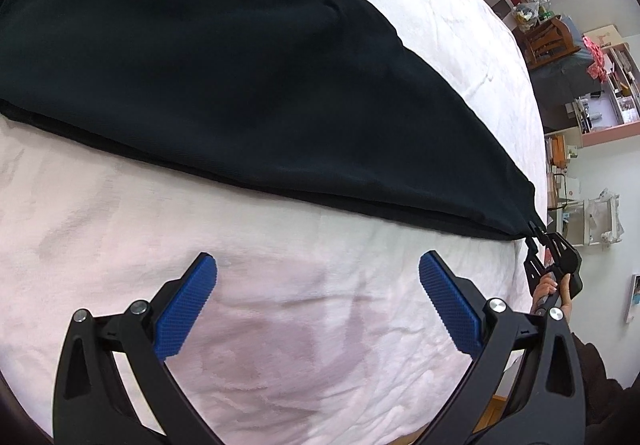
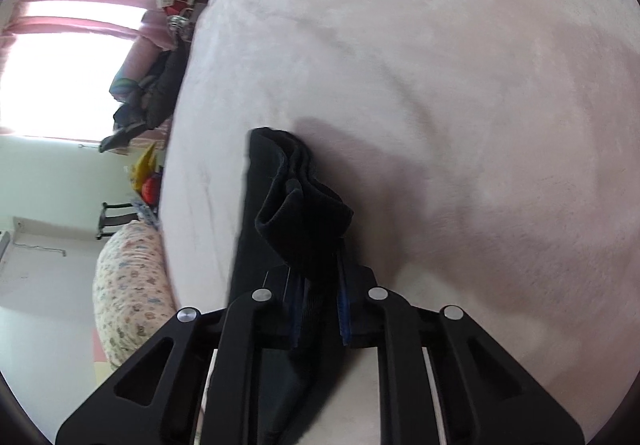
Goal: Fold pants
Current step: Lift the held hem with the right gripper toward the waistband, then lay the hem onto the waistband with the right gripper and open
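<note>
Black pants (image 1: 208, 69) lie spread across a pale pink bed cover (image 1: 280, 325), tapering to a corner at the right. My left gripper (image 1: 318, 281) hovers open over bare cover just below the pants' lower edge, its blue pads (image 1: 188, 305) wide apart with nothing between them. My right gripper (image 1: 538, 235) is seen small at the bed's right edge, pinching that tapered corner. In the right wrist view the right gripper (image 2: 320, 285) is shut on a bunched fold of the black pants (image 2: 296, 197), cloth bulging up past the blue pads (image 2: 344, 309).
The bed's edge (image 1: 538, 149) runs down the right of the left wrist view, with shelves and clutter (image 1: 608, 85) beyond. In the right wrist view a floral pillow (image 2: 132, 285), a chair (image 2: 116, 217) and a bright window (image 2: 60, 77) lie off the bed's left side.
</note>
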Motion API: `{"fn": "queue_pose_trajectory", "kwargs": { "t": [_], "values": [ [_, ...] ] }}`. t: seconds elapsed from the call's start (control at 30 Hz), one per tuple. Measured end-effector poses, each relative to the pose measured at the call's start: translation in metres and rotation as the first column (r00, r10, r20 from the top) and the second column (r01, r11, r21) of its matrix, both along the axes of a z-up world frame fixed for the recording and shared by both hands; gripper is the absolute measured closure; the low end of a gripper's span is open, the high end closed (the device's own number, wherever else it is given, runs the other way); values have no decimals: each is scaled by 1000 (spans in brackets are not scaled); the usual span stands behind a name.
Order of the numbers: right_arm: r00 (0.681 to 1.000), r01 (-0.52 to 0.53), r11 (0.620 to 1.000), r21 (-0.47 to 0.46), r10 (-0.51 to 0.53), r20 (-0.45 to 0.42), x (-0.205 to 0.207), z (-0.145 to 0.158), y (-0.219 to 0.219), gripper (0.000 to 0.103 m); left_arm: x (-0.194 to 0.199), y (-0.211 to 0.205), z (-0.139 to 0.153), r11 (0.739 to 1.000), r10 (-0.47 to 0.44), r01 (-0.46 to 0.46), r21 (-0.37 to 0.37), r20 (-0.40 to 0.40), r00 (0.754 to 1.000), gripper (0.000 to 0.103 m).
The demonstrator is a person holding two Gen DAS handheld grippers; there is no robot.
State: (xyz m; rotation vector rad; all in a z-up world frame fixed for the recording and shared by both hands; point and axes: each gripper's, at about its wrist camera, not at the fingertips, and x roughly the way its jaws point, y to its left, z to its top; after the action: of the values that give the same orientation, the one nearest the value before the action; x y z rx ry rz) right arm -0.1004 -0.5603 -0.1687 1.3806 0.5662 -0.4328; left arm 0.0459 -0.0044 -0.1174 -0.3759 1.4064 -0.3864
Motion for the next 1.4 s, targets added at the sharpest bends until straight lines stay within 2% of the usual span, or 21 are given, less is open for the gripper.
{"fn": "queue_pose_trajectory", "kwargs": {
  "t": [0.13, 0.23, 0.33, 0.47, 0.57, 0.8, 0.93, 1.13, 1.23, 1.4],
  "values": [
    [993, -102, 991, -83, 106, 45, 19, 35, 20, 89, 0, 9, 5, 1000, 18, -18, -1, 17, 1000, 2],
    [972, -205, 965, -162, 220, 78, 45, 67, 47, 89, -2, 19, 8, 999, 32, -32, 0, 32, 999, 2],
    [936, -306, 926, -219, 335, 108, 73, 93, 84, 89, -6, 31, 10, 999, 45, -45, -1, 38, 998, 2],
    [854, -458, 845, -278, 504, 126, 116, 119, 147, 89, -11, 54, 10, 996, 84, -84, -8, 27, 996, 2],
    [776, -564, 763, -317, 620, 112, 147, 130, 200, 89, -16, 74, 11, 993, 122, -121, -13, 24, 992, 2],
    [659, -701, 646, -301, 749, 71, 189, 123, 295, 89, -24, 118, 10, 979, 203, -203, -22, 13, 979, 2],
    [609, -756, 579, -305, 793, -5, 209, 114, 340, 89, -30, 140, 9, 969, 245, -245, -31, 10, 969, 2],
    [544, -823, 504, -262, 833, -104, 224, 81, 404, 89, -36, 161, 5, 958, 282, -282, -41, -8, 959, 2],
    [538, -830, 497, -252, 832, -132, 225, 70, 421, 88, -38, 172, 4, 956, 291, -291, -38, -9, 957, 2],
    [565, -815, 523, -249, 812, -146, 233, 66, 435, 88, -38, 190, 2, 951, 308, -308, -39, -13, 951, 2]
  ]
}}
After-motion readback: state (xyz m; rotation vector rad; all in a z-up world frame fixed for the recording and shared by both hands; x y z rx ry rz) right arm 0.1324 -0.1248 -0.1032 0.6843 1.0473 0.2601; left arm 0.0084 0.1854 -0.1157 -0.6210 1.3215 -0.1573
